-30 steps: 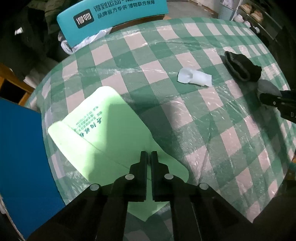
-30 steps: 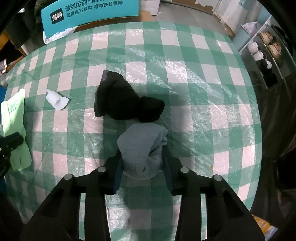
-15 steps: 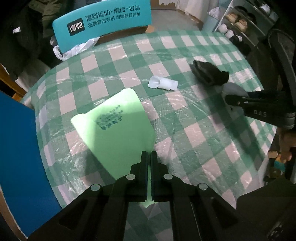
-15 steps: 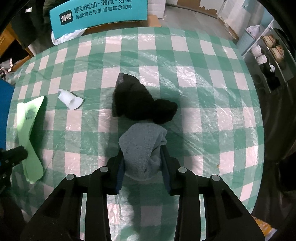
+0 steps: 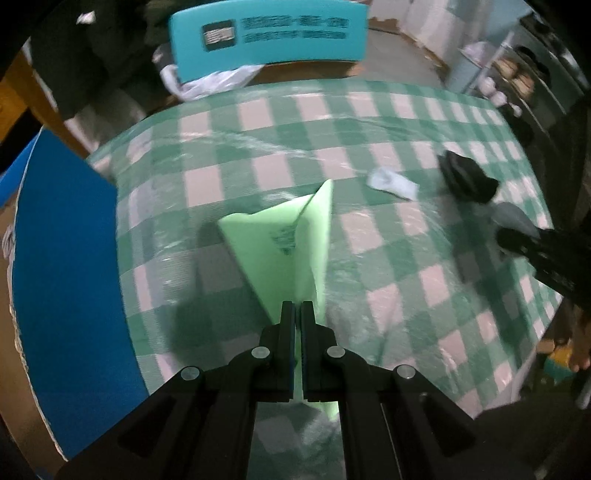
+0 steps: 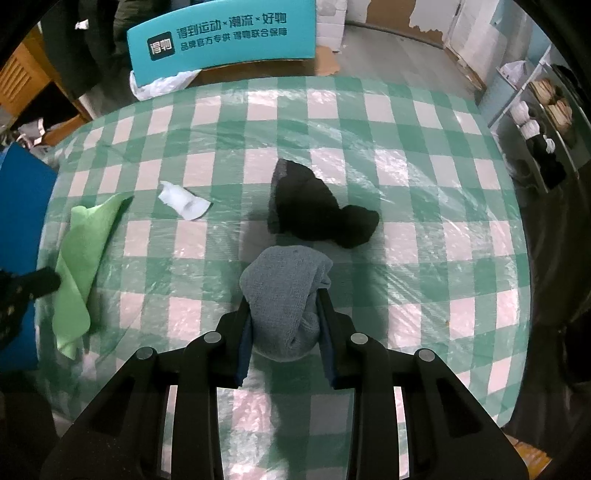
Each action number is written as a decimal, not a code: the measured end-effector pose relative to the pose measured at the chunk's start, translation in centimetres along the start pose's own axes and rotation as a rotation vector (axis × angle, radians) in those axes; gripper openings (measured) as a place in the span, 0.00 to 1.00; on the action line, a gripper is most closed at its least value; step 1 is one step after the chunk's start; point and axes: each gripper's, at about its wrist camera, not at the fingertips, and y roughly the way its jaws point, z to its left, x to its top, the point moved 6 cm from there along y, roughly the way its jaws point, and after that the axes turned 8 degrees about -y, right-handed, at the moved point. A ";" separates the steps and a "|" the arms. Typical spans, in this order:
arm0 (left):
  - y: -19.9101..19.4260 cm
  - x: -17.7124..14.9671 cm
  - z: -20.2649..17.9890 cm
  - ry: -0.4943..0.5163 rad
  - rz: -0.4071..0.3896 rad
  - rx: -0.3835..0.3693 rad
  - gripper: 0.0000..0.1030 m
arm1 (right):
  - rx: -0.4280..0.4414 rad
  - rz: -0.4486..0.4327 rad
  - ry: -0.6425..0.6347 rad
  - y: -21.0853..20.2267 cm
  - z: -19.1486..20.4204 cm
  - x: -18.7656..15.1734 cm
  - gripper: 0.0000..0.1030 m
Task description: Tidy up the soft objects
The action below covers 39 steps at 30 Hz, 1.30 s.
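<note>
My left gripper (image 5: 298, 310) is shut on the near edge of a light green bag (image 5: 284, 243), which hangs folded above the checked table; the bag also shows in the right wrist view (image 6: 83, 254). My right gripper (image 6: 283, 306) is shut on a grey sock (image 6: 286, 291), held just above the table. A black sock (image 6: 314, 206) lies crumpled just beyond the grey one and shows in the left wrist view (image 5: 467, 177). A small white sock (image 6: 183, 201) lies mid-table, between the bag and the black sock.
The round table has a green-and-white checked cloth (image 6: 406, 229) under clear plastic. A teal chair back (image 6: 221, 35) stands at the far edge with a white plastic bag (image 6: 162, 83) below it. A blue panel (image 5: 66, 280) stands at the left. Shelves (image 6: 543, 122) are at the right.
My left gripper has lifted the green bag off the table and it has folded into a hanging wedge. My right gripper has risen slightly with the grey sock.
</note>
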 end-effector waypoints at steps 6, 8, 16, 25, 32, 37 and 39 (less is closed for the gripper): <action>1.9 0.1 1.0 -0.034 0.050 0.006 0.18 | 0.007 0.004 0.003 0.1 0.1 0.0 0.28; 2.2 0.0 0.8 -0.036 0.059 0.002 0.43 | 0.010 0.005 0.003 0.3 0.2 0.1 0.28; 2.7 0.0 -0.4 -0.002 0.054 0.019 0.80 | 0.014 -0.007 0.000 0.2 0.5 0.1 0.28; 4.2 0.6 -0.8 0.013 0.056 0.079 0.80 | 0.047 -0.039 -0.011 -1.1 1.9 0.0 0.27; 4.2 0.8 -1.4 0.046 0.019 0.096 0.67 | 0.060 -0.050 -0.018 -1.8 2.6 0.1 0.27; 3.7 0.4 -1.6 0.069 -0.003 0.121 0.31 | 0.070 -0.062 -0.025 -2.5 3.4 0.3 0.27; 3.6 0.2 -1.5 0.070 0.006 0.109 0.12 | 0.073 -0.067 -0.031 -2.8 3.7 0.4 0.27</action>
